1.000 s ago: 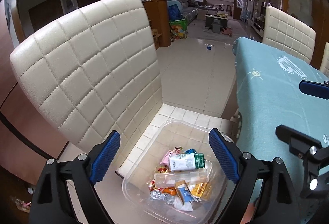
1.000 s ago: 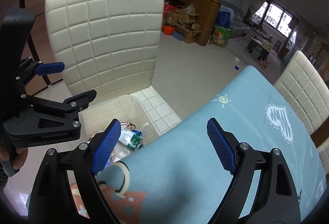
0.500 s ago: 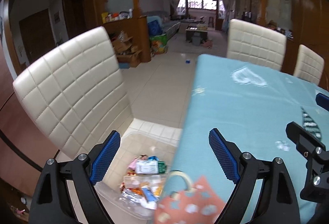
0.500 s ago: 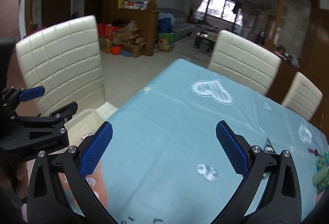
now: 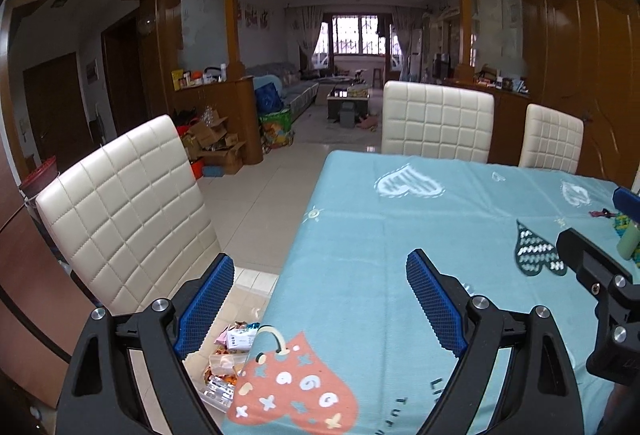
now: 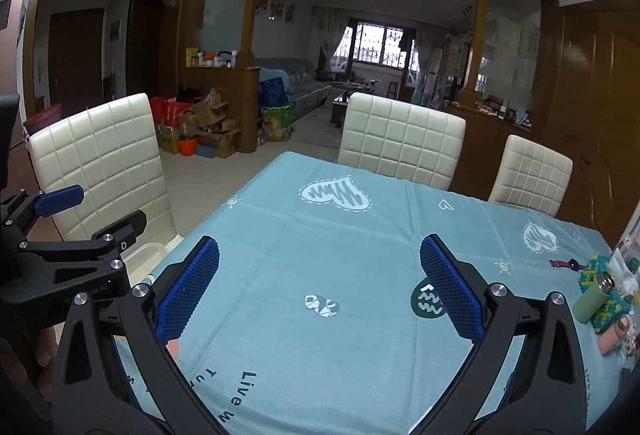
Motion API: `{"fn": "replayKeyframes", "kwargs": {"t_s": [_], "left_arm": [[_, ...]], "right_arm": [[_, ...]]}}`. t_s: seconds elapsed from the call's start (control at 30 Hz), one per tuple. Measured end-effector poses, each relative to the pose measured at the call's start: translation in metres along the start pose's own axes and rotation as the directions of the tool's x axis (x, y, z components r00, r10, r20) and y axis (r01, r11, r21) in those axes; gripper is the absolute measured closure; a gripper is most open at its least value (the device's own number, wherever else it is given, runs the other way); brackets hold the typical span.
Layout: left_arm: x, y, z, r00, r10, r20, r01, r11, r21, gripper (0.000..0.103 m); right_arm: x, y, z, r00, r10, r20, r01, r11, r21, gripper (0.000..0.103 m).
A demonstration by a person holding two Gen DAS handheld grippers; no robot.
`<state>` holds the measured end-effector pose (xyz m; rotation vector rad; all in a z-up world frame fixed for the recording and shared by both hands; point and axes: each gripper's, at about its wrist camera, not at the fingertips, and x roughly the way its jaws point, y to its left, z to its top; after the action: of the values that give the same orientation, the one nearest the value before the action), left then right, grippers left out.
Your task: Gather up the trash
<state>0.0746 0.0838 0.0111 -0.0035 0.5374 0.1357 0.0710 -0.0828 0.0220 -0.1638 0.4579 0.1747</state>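
Both hand-held tools hover over the near end of a table covered in a teal tablecloth (image 6: 320, 243) printed with hearts. The left gripper (image 5: 320, 299) has its blue-padded jaws spread wide with nothing between them; it sits over the table's near-left corner. The right gripper (image 6: 320, 275) is likewise spread wide and empty, aimed along the table toward the far chairs.

The collected trash (image 5: 234, 351) lies in a clear plastic bin (image 5: 218, 397) set low beside the table's near-left edge, just in front of the cream quilted chair (image 5: 128, 211). The tablecloth edge and the left gripper's left finger hide most of the bin, so which way its long axis runs cannot be told. Wrappers and small packets are heaped loosely inside; a white packet on top lies roughly flat, its long side running left to right.

At the table's far right, seen from the right wrist, a pale green bottle (image 6: 592, 297) lies tilted, its cap end pointing up and to the far right, resting against a yellow-and-teal knitted thing (image 6: 600, 267). A small dark red item (image 6: 564, 263) lies just to its left on the cloth.
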Motion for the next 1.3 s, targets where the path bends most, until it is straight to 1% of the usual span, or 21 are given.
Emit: {"fn": "replayKeyframes", "kwargs": {"t_s": [0.3, 0.5, 0.7, 0.8, 0.9, 1.13, 1.3], "left_arm": [[-0.011, -0.008, 0.001, 1.000, -0.013, 0.014, 0.013, 1.000, 0.005, 0.017], [-0.012, -0.008, 0.001, 1.000, -0.010, 0.008, 0.010, 1.000, 0.004, 0.017], [-0.014, -0.004, 0.000, 1.000, -0.005, 0.021, 0.005, 1.000, 0.005, 0.017], [-0.015, -0.004, -0.001, 1.000, -0.017, 0.025, 0.017, 1.000, 0.007, 0.017], [-0.012, -0.002, -0.001, 0.999, -0.040, 0.008, 0.040, 0.999, -0.003, 0.017], [-0.012, -0.003, -0.003, 0.999, -0.042, 0.010, 0.041, 0.999, 0.006, 0.017], [-0.009, -0.003, -0.005, 0.997, -0.070, 0.012, 0.070, 0.998, 0.003, 0.017]], "right_arm": [[-0.008, -0.014, -0.002, 1.000, 0.000, 0.005, 0.000, 1.000, 0.024, 0.004], [-0.009, -0.014, -0.002, 1.000, 0.001, 0.011, -0.001, 1.000, 0.029, 0.004], [-0.009, -0.012, -0.002, 1.000, 0.002, 0.008, -0.003, 1.000, 0.025, 0.004], [-0.009, -0.010, -0.001, 1.000, 0.006, 0.005, -0.006, 1.000, 0.022, 0.004], [-0.009, -0.008, -0.001, 1.000, 0.008, 0.004, -0.008, 1.000, 0.020, 0.004], [-0.008, -0.007, -0.002, 1.000, 0.012, -0.004, -0.012, 1.000, 0.022, 0.004], [-0.007, -0.005, -0.004, 1.000, 0.021, -0.013, -0.021, 1.000, 0.012, 0.004]]}}
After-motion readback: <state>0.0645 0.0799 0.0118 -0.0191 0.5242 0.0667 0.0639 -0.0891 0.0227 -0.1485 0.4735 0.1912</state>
